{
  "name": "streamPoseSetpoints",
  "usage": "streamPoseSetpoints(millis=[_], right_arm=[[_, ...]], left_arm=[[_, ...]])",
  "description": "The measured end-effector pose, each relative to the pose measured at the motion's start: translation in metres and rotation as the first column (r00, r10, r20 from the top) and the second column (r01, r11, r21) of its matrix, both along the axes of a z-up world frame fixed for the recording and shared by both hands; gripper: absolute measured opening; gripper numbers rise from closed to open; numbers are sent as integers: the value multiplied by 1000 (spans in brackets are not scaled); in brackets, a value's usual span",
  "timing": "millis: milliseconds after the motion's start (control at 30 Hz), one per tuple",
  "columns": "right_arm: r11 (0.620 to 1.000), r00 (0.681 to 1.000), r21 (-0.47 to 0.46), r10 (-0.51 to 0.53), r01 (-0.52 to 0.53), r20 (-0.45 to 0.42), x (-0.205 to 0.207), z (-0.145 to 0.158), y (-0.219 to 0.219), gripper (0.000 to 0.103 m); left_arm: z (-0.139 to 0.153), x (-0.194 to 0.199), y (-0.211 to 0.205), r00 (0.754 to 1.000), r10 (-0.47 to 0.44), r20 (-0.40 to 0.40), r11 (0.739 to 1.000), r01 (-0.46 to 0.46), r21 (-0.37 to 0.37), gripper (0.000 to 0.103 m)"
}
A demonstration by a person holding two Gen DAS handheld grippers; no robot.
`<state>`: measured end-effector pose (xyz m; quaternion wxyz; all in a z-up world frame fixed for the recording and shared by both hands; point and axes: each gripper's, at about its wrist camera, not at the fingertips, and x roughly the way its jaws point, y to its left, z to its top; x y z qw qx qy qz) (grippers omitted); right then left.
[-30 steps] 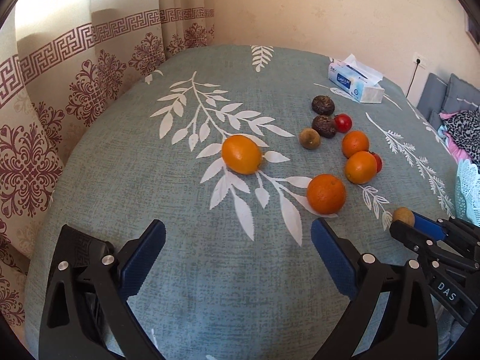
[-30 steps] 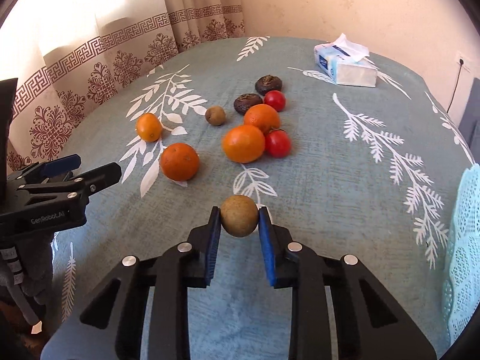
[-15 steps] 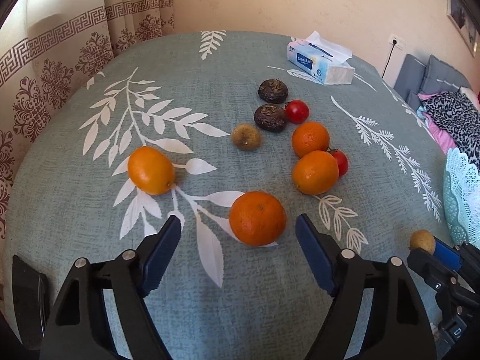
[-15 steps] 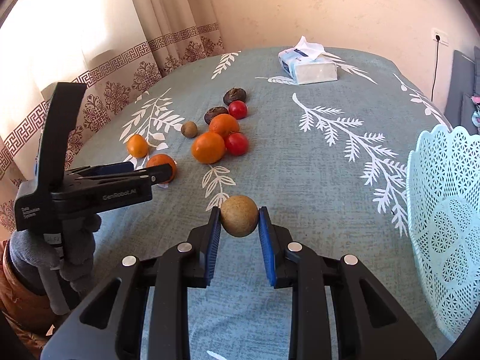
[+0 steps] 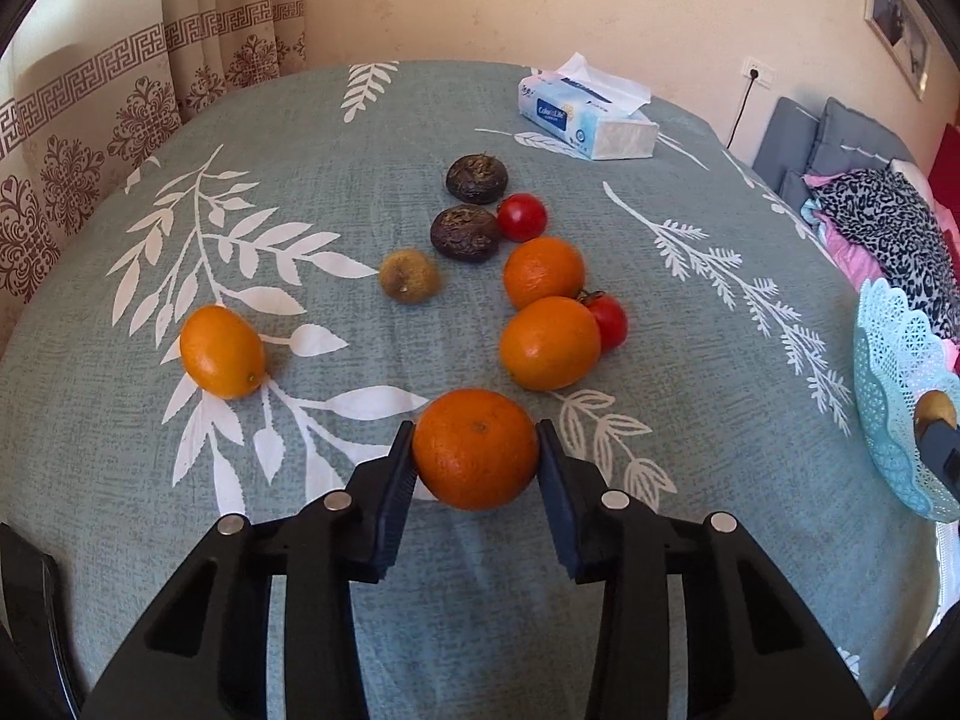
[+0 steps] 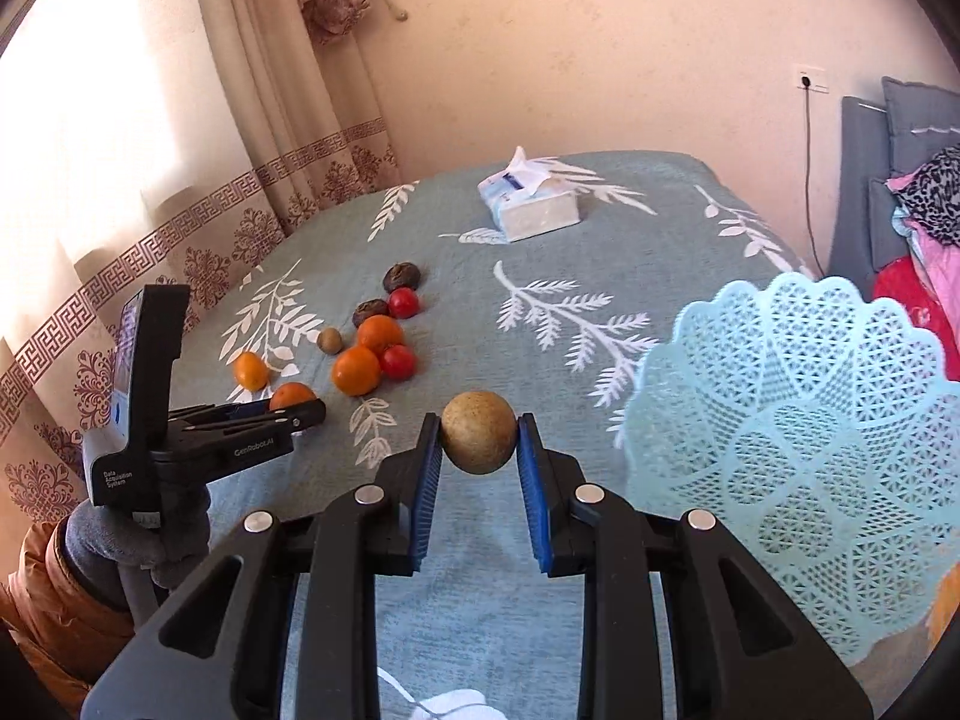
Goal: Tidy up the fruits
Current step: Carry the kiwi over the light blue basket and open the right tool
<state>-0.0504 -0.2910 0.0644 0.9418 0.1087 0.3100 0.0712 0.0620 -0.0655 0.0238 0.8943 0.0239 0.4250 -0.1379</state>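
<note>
My left gripper [image 5: 475, 450] is shut on an orange [image 5: 475, 447] that rests low on the teal cloth. Ahead of it lie an oval orange [image 5: 222, 351], two more oranges [image 5: 549, 342], two red tomatoes [image 5: 522, 216], a brown fruit [image 5: 409, 276] and two dark wrinkled fruits [image 5: 465, 232]. My right gripper [image 6: 479, 435] is shut on a round tan fruit [image 6: 479, 432] and holds it above the table, just left of the pale blue lace basket [image 6: 798, 456]. The left gripper also shows in the right wrist view [image 6: 288, 414].
A tissue pack [image 5: 585, 114] lies at the far side of the table. The basket [image 5: 894, 396] stands at the table's right edge. Curtains hang along the left, and cushions and clothes lie beyond the right edge.
My left gripper moved forward and shut on the nearest orange. My right gripper carried the tan fruit to the right, up beside the basket.
</note>
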Motion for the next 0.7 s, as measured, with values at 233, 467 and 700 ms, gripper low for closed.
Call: streamPoseSetpoints(millis=[233, 467, 700], right_arm=[[982, 982, -5, -191, 191, -5, -29, -3, -67, 26], [944, 944, -11, -329, 329, 7, -52, -9, -110, 47], [929, 929, -19, -368, 369, 36, -64, -8, -121, 47]], left_arm=[[22, -17, -39, 996, -75, 45, 997, 75, -2, 40], [39, -35, -80, 985, -158, 72, 987, 158, 7, 40], [49, -51, -120, 962, -259, 88, 965, 261, -5, 40]])
